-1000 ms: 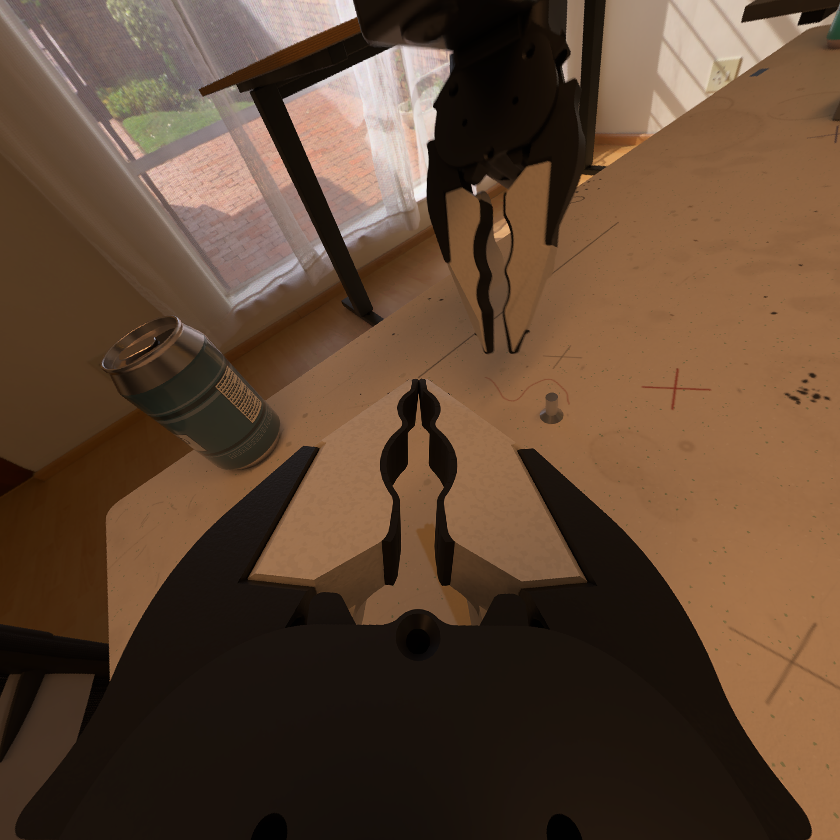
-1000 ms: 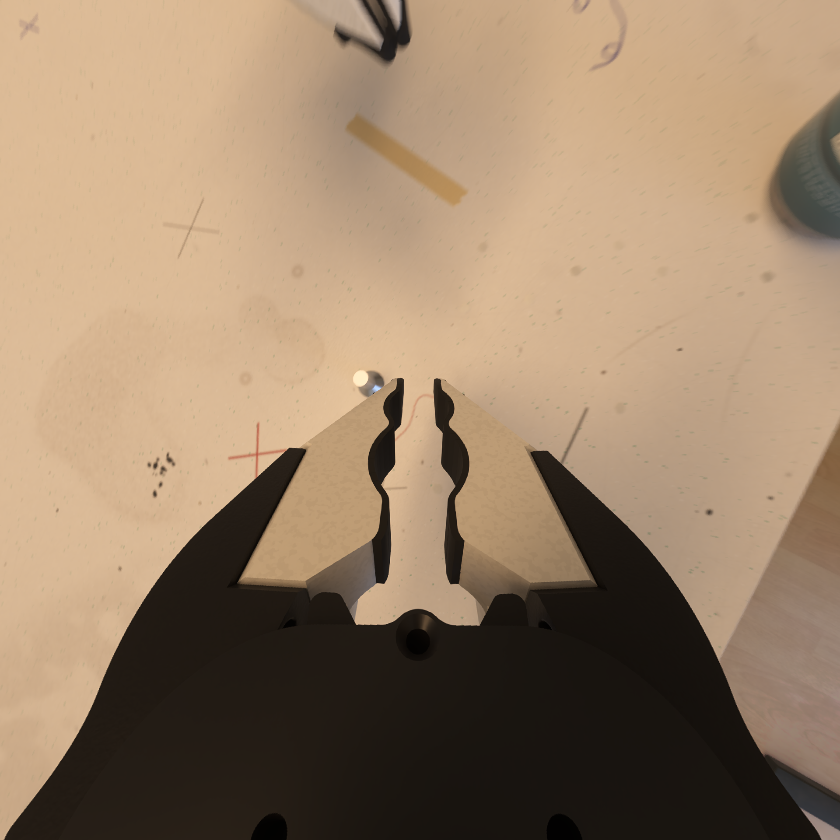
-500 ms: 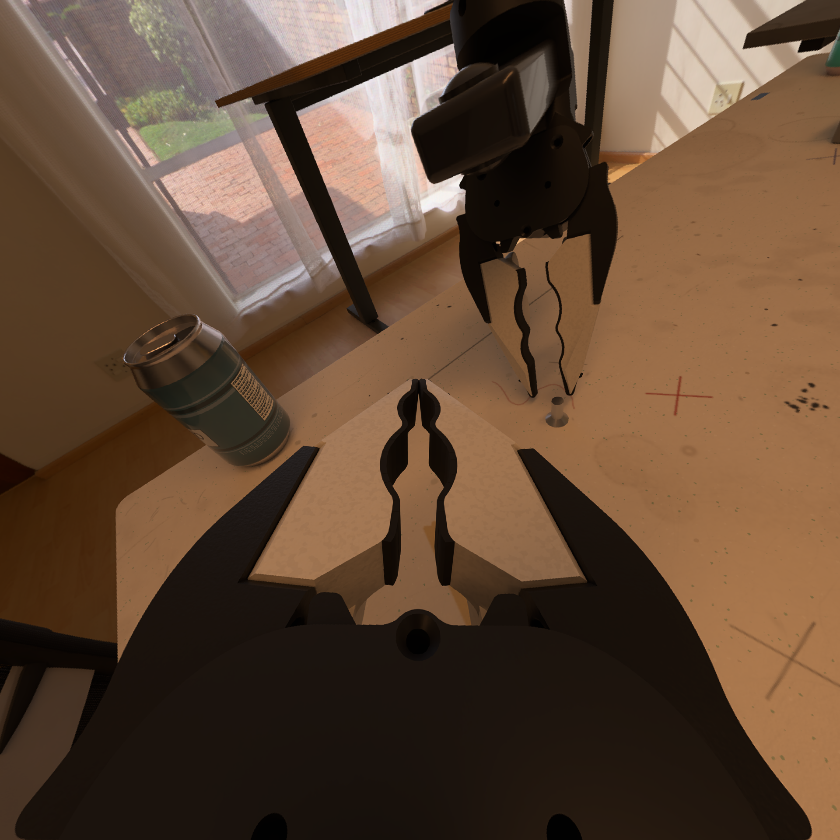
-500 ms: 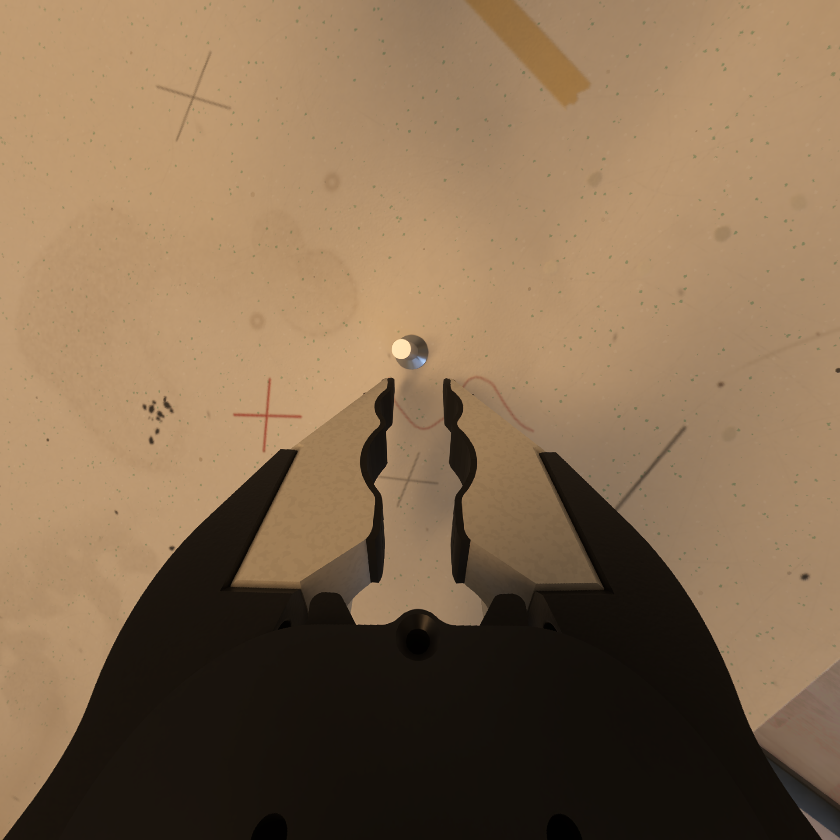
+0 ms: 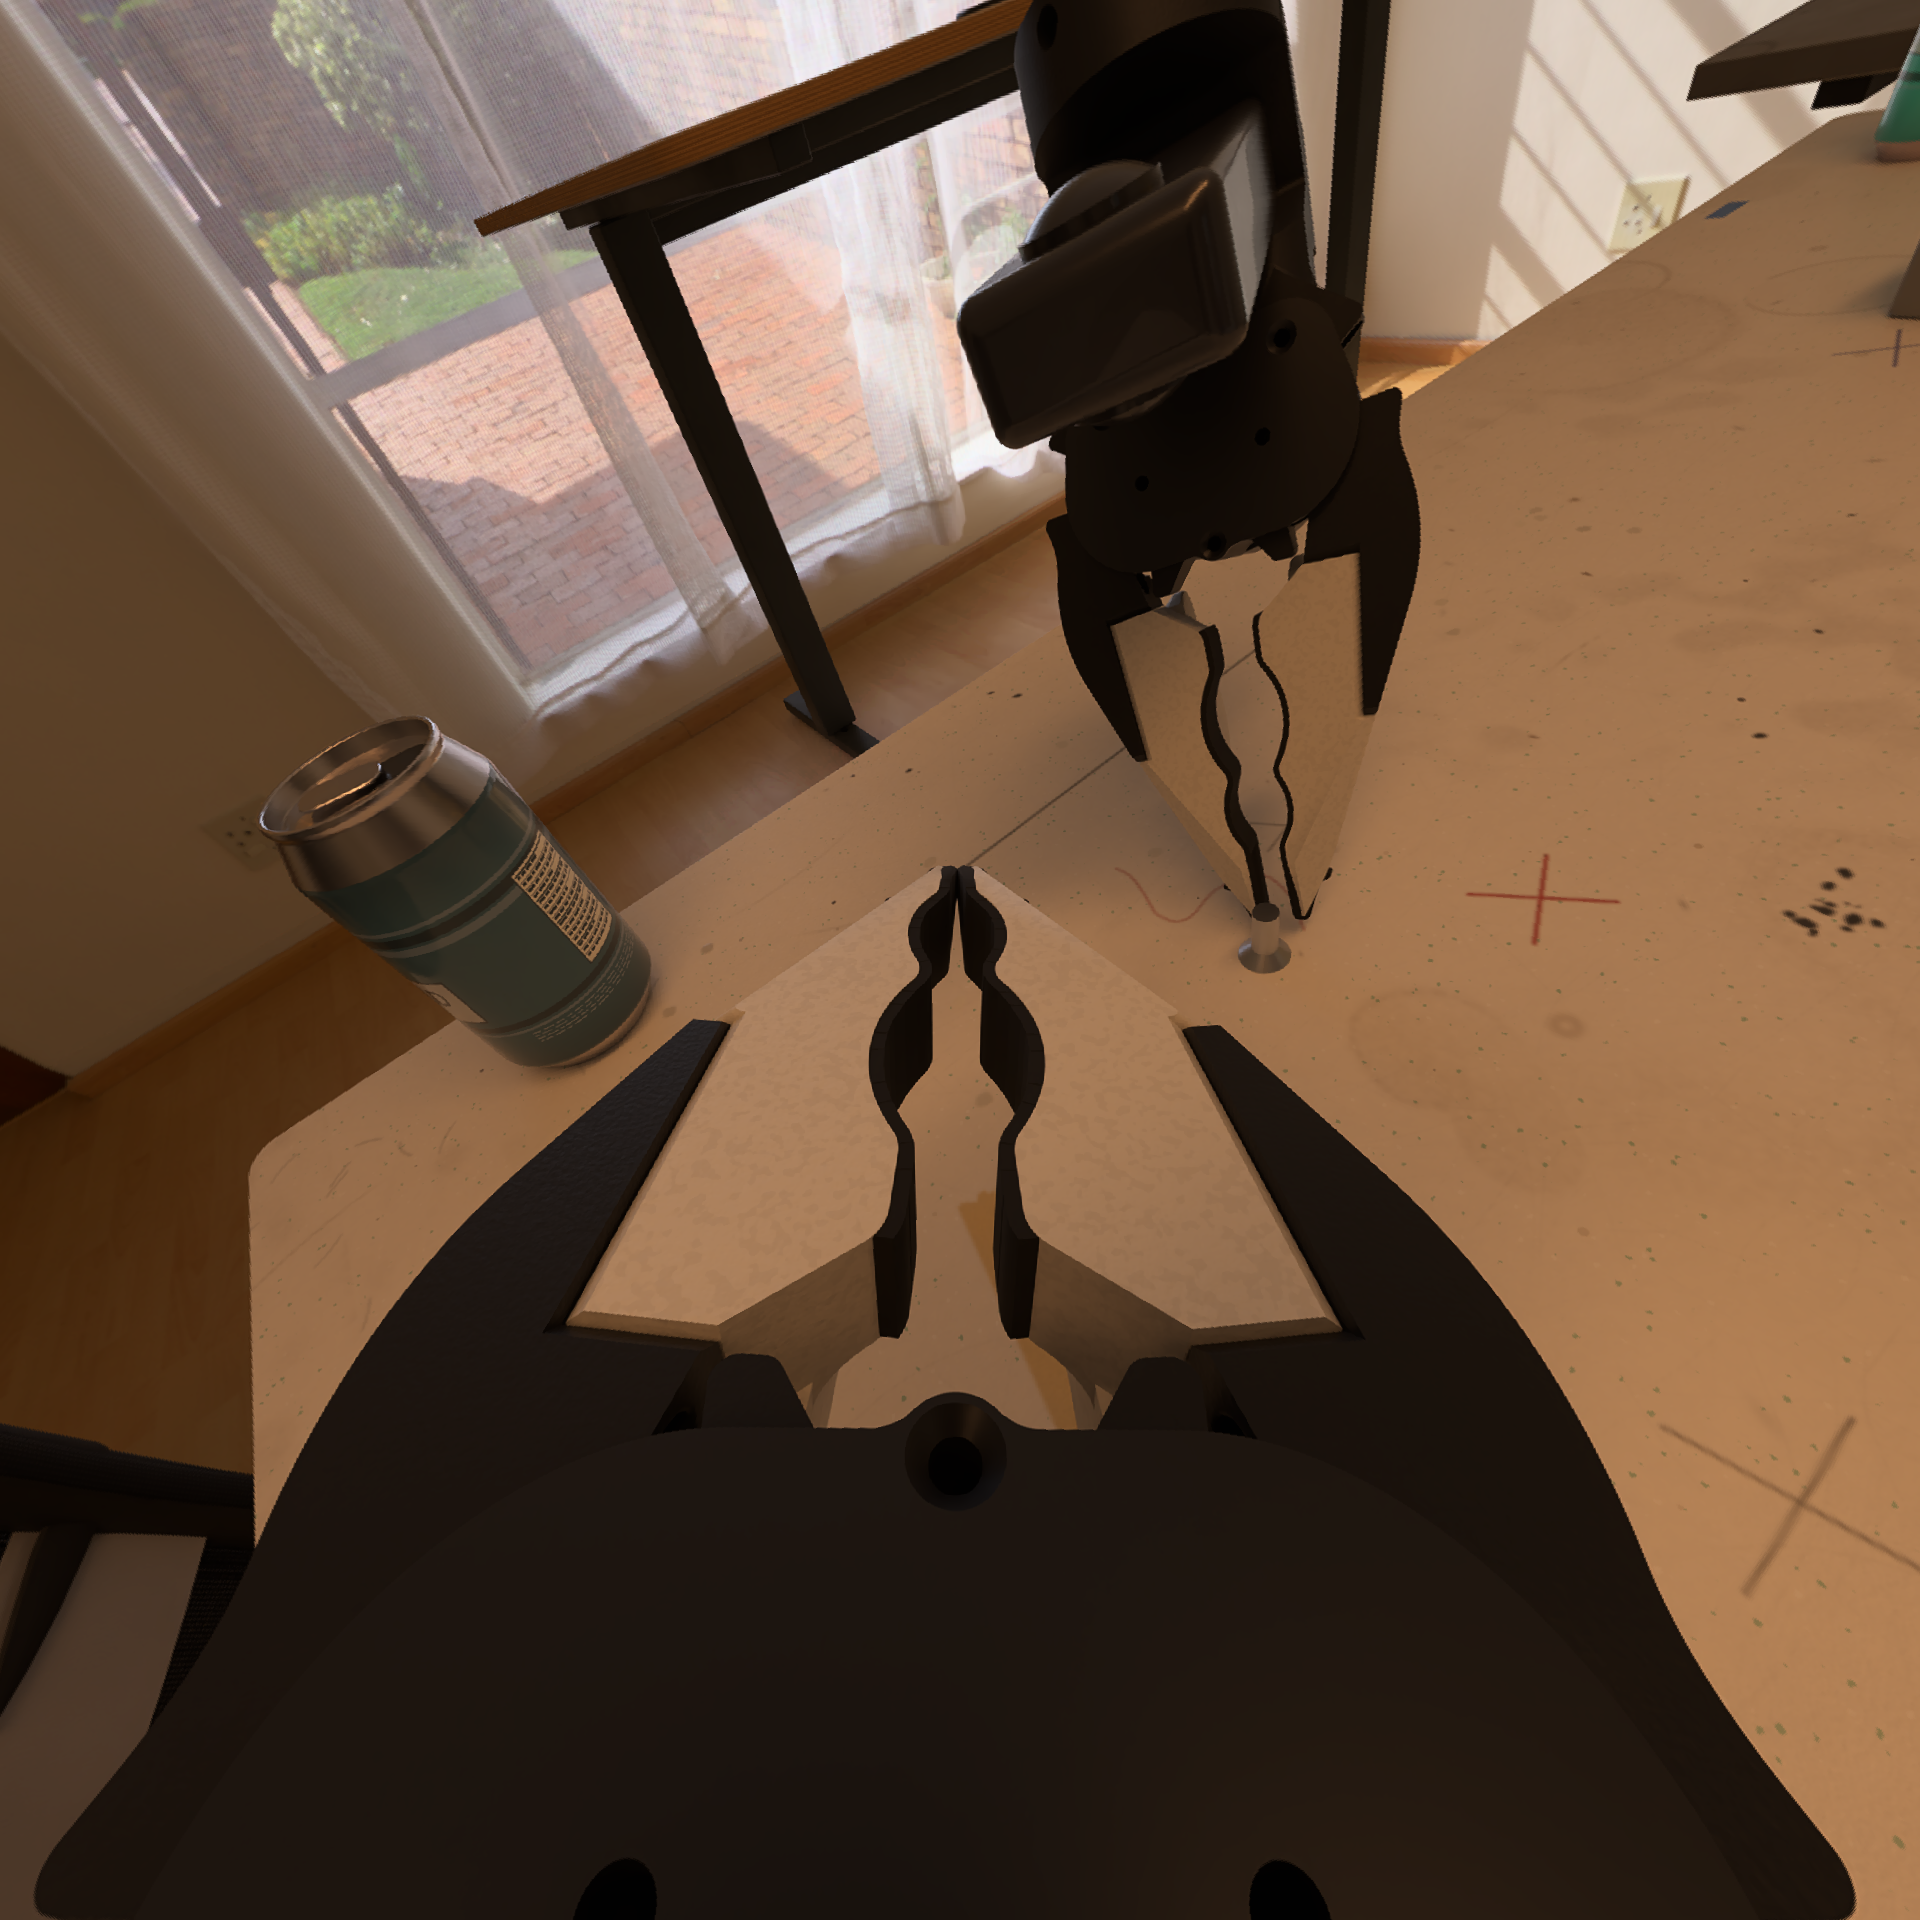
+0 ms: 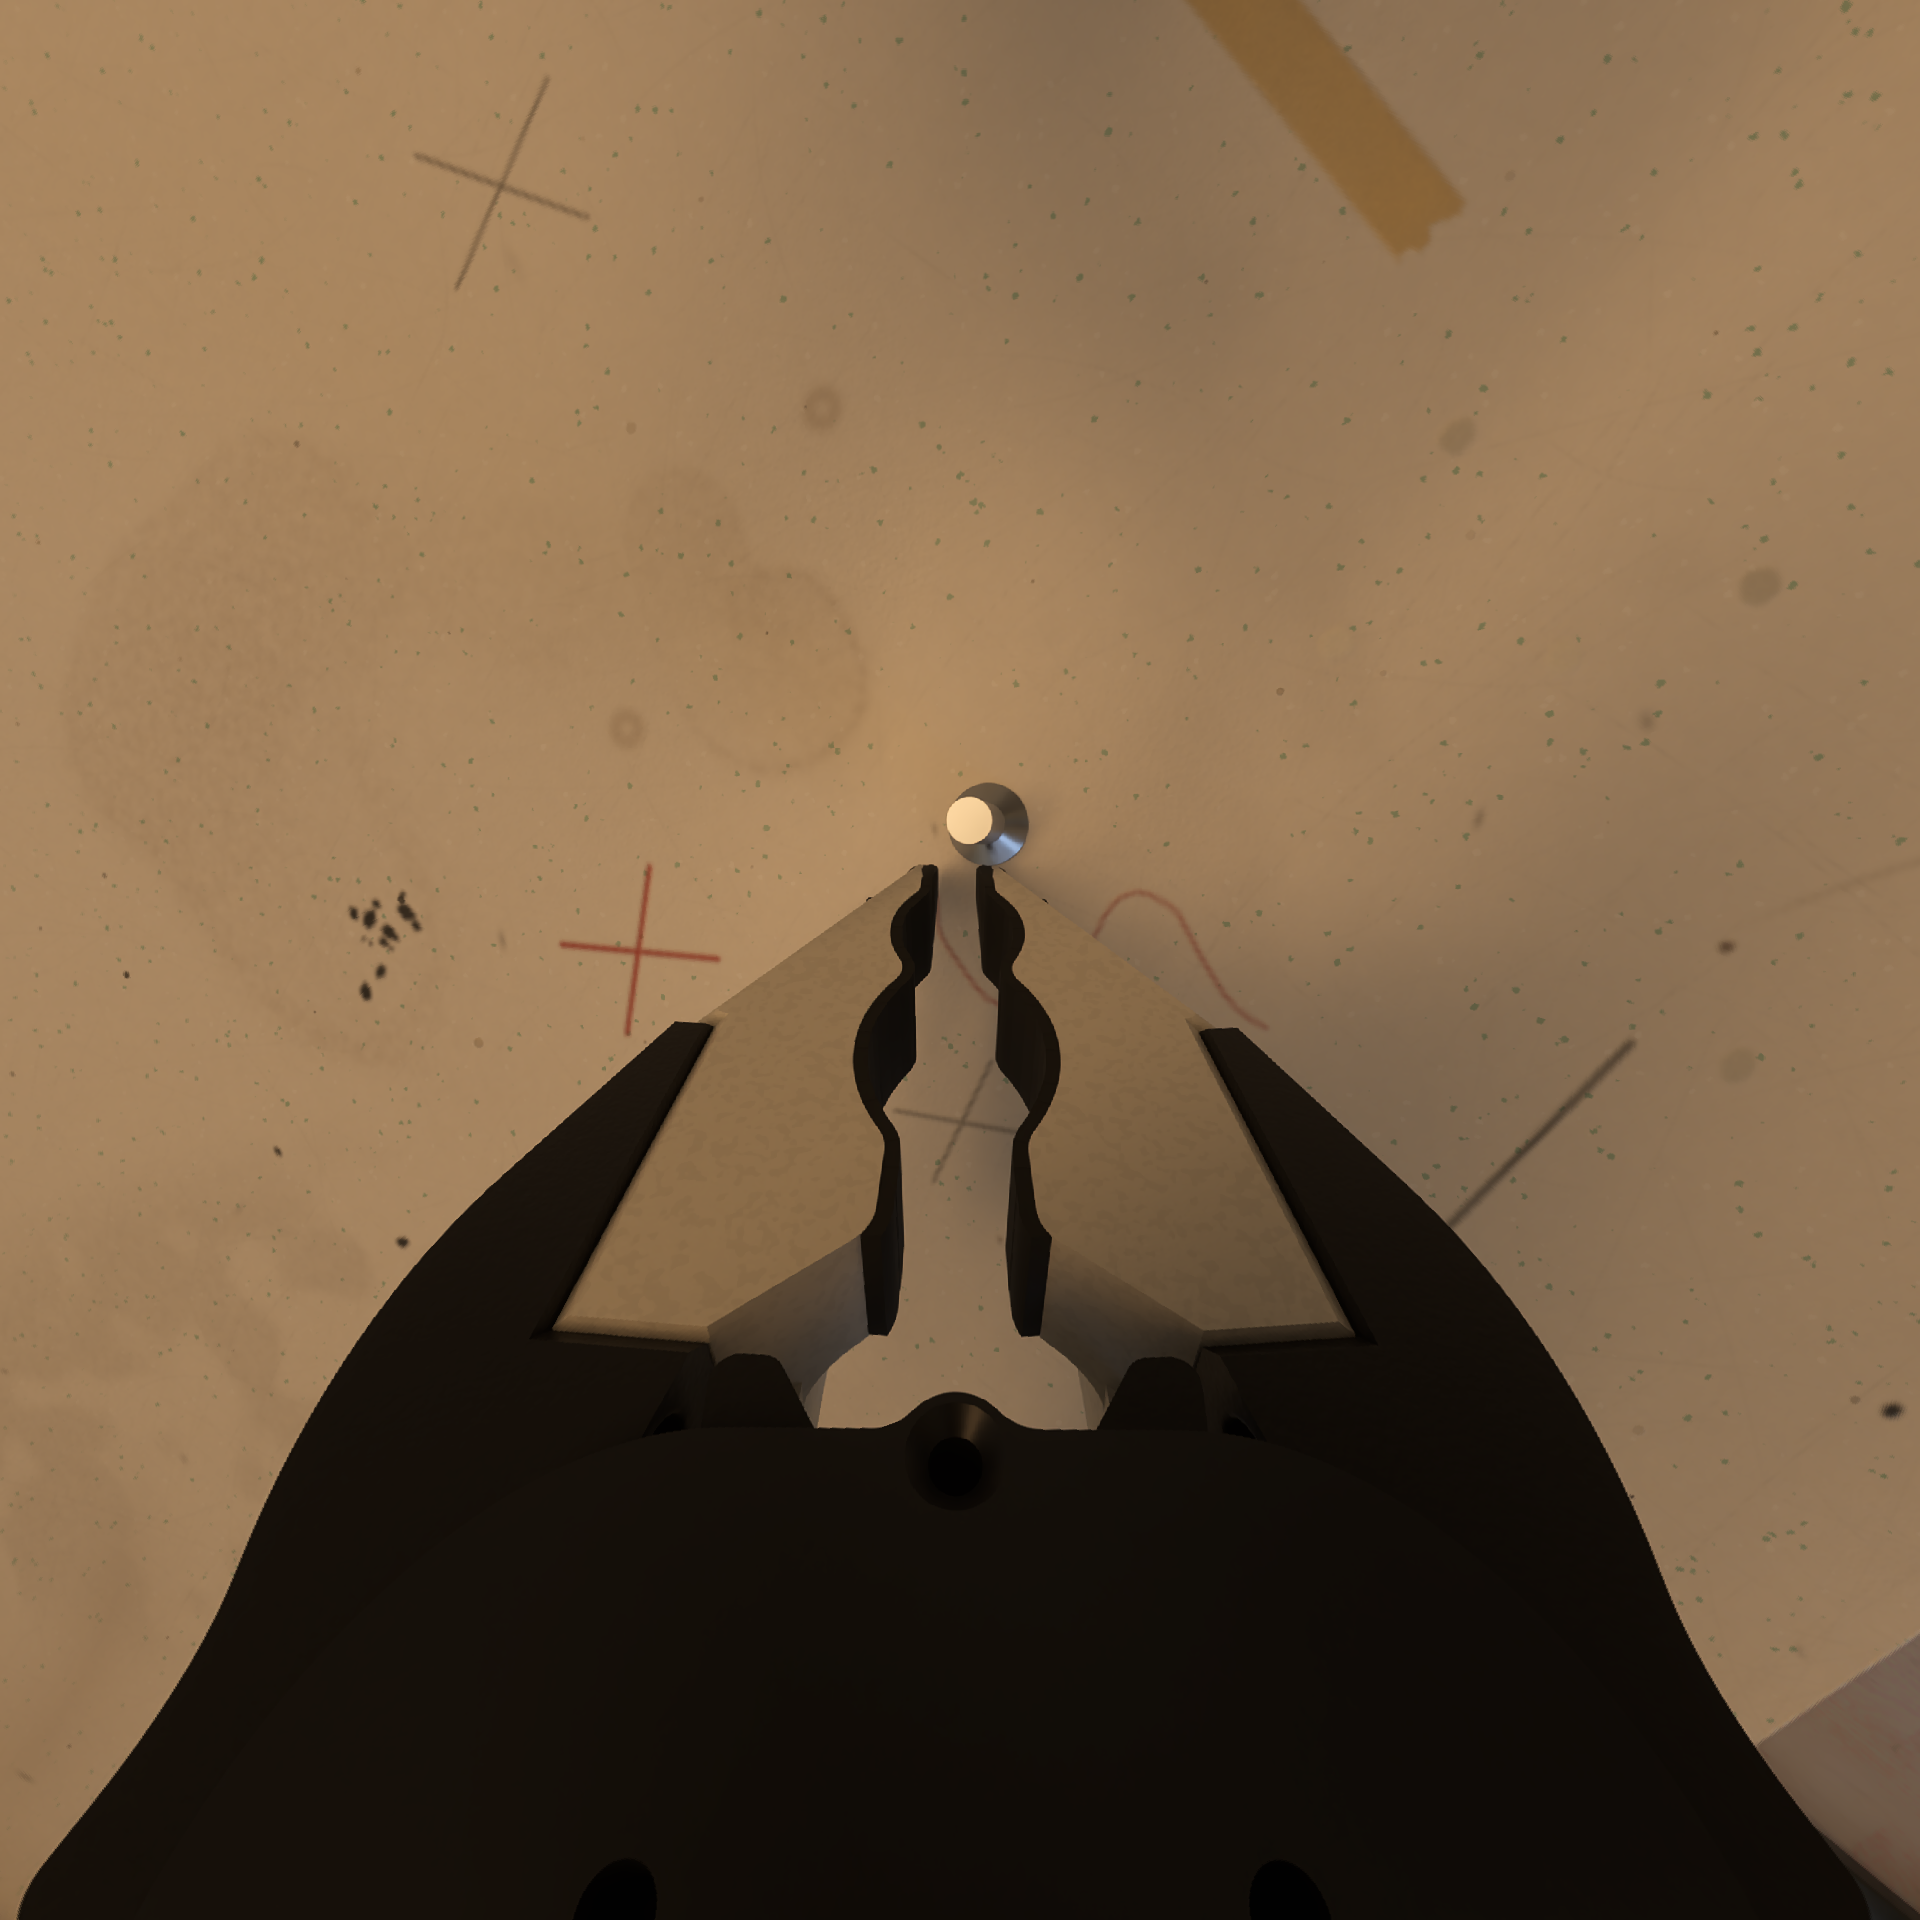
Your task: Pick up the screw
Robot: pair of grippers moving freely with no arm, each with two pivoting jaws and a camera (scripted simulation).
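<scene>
Now the right tool (image 5: 1276, 909) has come down over the screw (image 5: 1264, 938), which stands upright on its flat head on the worktop (image 5: 1558, 1195), right of centre in the left wrist view. A second ago this tool hung higher and toward the upper left of the screw; half a second ago its tips were just above and beside it. At this moment the tips reach nearly to the worktop, right at the top of the screw's shank.

In the right wrist view the screw (image 6: 985, 823) sits just beyond the fingertips (image 6: 920, 883), near the centre of the frame, a little right of the line through the gap. The jaws have narrowed over the last second and are slightly parted at the tips, with nothing between them. Whether one tip already touches the shank is hard to tell from either view; it looks close but probably apart.

The left tool (image 5: 958, 878) has stayed where it was, its tips pressed together and empty, low in its own frame. A green can (image 5: 457, 894) stands at the left, near the worktop's edge, well apart from the screw.

Judging from this, the approach is nearly finished, but the grasp is not made: the gap seems to need a small shift forward so the shank enters it before closing.
</scene>
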